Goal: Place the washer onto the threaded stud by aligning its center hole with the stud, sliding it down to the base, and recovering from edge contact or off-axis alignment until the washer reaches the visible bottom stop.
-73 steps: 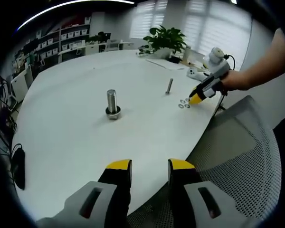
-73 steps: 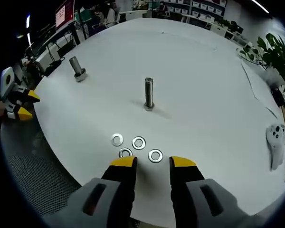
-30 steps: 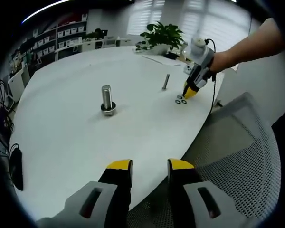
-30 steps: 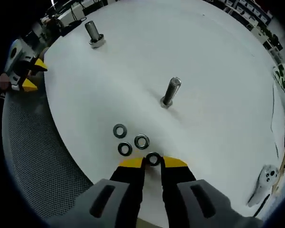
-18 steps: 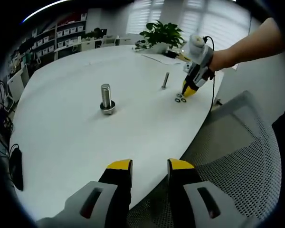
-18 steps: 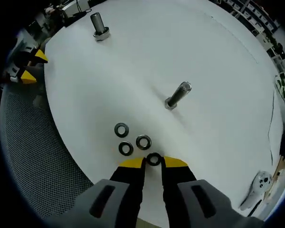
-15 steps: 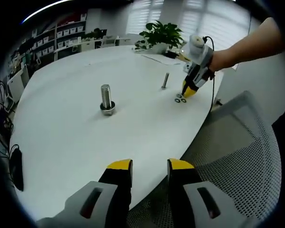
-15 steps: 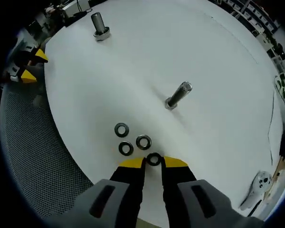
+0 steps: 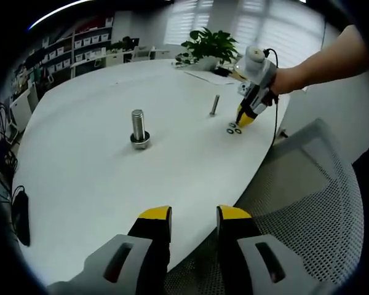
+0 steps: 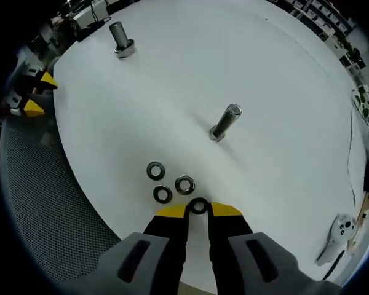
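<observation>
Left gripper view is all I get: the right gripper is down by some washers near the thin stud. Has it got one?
Observer: Yes. The right gripper is shut on a washer, pinched between its yellow tips at the table.
Operator: How many are loose?
Observer: Three loose washers lie flat just beyond the tips, none touching the held one.
Operator: Is the thin stud bare?
Observer: The thin stud stands beyond the washers, with no washer visible on its shaft.

Shiny metal washer [image 10: 198, 206], matt white table [image 10: 283, 123].
</observation>
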Demonstrator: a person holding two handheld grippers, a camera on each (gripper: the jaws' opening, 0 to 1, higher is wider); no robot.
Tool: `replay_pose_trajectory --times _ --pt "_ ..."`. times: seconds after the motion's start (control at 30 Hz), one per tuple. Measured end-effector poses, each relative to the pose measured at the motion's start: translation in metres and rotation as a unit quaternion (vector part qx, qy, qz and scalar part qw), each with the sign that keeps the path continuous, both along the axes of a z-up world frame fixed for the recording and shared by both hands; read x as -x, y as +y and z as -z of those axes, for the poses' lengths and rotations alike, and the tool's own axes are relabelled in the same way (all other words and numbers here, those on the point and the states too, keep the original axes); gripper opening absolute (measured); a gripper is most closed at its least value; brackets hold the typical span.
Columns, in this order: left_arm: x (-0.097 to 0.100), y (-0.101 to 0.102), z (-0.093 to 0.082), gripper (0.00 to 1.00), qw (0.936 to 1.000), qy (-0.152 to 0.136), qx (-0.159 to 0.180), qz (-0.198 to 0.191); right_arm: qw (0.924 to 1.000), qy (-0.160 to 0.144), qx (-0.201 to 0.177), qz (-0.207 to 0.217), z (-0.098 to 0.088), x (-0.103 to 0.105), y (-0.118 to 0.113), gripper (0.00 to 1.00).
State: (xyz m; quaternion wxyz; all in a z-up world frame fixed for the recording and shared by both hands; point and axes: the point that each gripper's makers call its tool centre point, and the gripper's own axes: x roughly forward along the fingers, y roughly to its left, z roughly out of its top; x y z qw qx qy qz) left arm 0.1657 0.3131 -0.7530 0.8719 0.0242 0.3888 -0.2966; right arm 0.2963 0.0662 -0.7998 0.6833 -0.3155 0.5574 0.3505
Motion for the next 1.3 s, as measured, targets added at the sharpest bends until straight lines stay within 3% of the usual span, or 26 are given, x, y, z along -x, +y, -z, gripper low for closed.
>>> replay_pose_trajectory --times 0.4,0.67,1.13,1.3 --pt "-0.001 0.001 -0.002 0.27 1.0000 -0.002 0.004 -0.004 0.9993 -0.008 -0.014 0.033 -0.002 0.001 0.001 0.14" --pt "-0.001 0.001 -0.002 0.27 1.0000 -0.004 0.004 -0.004 0.9960 -0.021 -0.051 0.071 -0.013 -0.011 0.007 0.14" --pt "-0.003 0.000 -0.005 0.28 0.9998 -0.015 0.009 -0.004 0.9928 -0.046 -0.075 0.081 -0.033 -0.028 0.020 0.14" --pt "-0.003 -0.001 -0.006 0.27 0.9998 -0.017 0.006 0.000 0.9918 -0.060 -0.082 0.077 -0.048 -0.038 0.026 0.14"
